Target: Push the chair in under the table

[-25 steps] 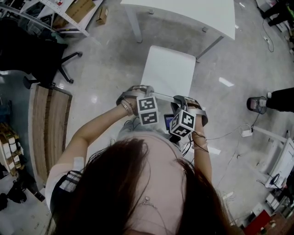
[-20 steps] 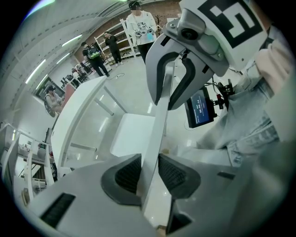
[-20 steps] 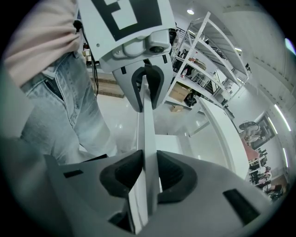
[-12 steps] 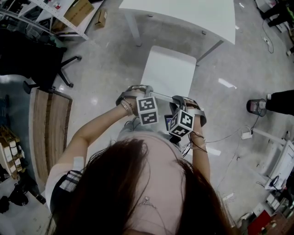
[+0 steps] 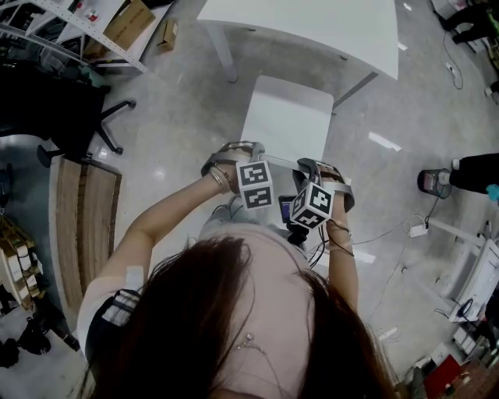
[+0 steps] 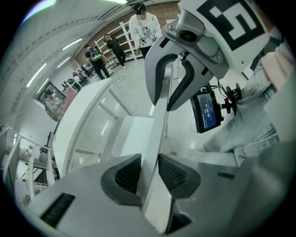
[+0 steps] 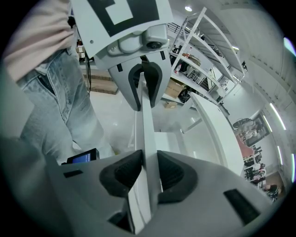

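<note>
A white chair stands on the grey floor, its seat (image 5: 287,118) facing the white table (image 5: 312,23) just beyond it. Its thin white back (image 5: 277,162) runs between my two grippers. My left gripper (image 5: 234,158) is shut on the back's left end; the panel (image 6: 155,139) sits clamped between the ribbed pads (image 6: 127,173). At the right end my right gripper (image 5: 327,171) grips the same way, with the panel (image 7: 146,134) pinched between its pads (image 7: 169,173). Each gripper view shows the other gripper farther along the edge, the table (image 6: 78,125) beyond.
A black office chair (image 5: 74,109) and a wooden bench (image 5: 82,226) stand at the left, shelving with boxes (image 5: 129,19) at the back left. At the right a person's shoe (image 5: 435,181) and floor cables (image 5: 417,227). People (image 6: 143,25) stand far off.
Both grippers have moved toward the table with the chair back held in them. The gap between the seat and the table's front edge has narrowed a little.
</note>
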### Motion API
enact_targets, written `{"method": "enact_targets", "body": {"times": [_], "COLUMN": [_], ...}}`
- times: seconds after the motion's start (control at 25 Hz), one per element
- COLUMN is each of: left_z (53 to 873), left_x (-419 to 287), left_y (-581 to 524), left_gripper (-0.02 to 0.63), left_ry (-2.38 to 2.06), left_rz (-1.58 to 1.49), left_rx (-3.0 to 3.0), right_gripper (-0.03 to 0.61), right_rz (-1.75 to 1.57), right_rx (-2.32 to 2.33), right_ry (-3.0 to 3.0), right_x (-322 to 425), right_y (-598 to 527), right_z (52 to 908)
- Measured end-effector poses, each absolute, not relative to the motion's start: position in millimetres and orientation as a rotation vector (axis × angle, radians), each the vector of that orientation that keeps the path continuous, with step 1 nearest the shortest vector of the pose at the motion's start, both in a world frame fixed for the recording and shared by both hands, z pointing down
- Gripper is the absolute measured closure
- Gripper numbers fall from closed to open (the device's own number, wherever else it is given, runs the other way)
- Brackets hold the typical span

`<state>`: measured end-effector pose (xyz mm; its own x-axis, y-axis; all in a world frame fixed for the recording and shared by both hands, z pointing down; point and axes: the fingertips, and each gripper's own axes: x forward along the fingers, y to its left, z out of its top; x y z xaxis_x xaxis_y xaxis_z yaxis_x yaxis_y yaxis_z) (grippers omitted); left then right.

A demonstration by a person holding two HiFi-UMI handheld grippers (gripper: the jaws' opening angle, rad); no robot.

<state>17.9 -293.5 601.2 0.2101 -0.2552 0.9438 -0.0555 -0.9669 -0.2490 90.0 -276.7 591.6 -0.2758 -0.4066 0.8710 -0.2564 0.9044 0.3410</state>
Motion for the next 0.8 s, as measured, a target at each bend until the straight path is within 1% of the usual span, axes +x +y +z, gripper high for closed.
{"method": "enact_targets", "body": {"times": [0.8], "left_z": [603.3], "left_x": [41.5], "left_y": [-361.5], "left_gripper": [0.501], "left_ry": [0.256], "left_rz": [-1.796], "left_rx": [-2.314], "right_gripper": [0.46], "right_rz": [-0.158], "right_rx": [0.55], "right_ry": [-1.82], "right_x": [113.9], "right_y": [-348.7], "right_z": [596.3]}}
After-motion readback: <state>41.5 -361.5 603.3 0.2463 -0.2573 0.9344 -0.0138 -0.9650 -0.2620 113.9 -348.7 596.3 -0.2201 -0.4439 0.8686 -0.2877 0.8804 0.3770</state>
